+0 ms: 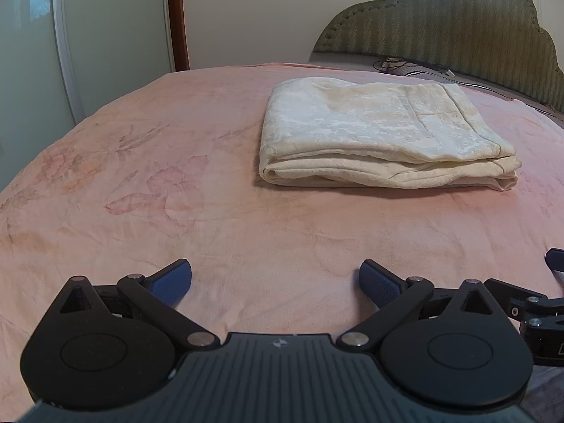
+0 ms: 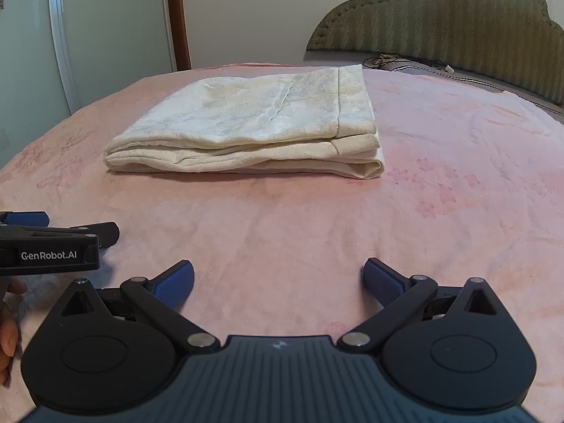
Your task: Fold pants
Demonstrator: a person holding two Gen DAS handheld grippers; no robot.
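Note:
Cream pants [image 1: 380, 134] lie folded into a thick rectangular stack on the pink bed cover [image 1: 176, 211], ahead and to the right in the left wrist view. In the right wrist view the same folded pants [image 2: 246, 123] lie ahead, left of centre. My left gripper [image 1: 275, 282] hovers over bare cover well short of the stack, open, nothing between its blue pads. My right gripper [image 2: 278, 282] is likewise open and empty, also short of the stack. The left gripper [image 2: 63, 229] shows at the left edge of the right wrist view.
A padded olive headboard [image 1: 458, 24] stands behind the bed at the right, with dark cables [image 1: 398, 65] on the mattress in front of it. A pale wardrobe door [image 1: 105, 17] and brown door frame [image 1: 176, 14] stand at the left. A hand [image 2: 8, 335] shows at the left edge.

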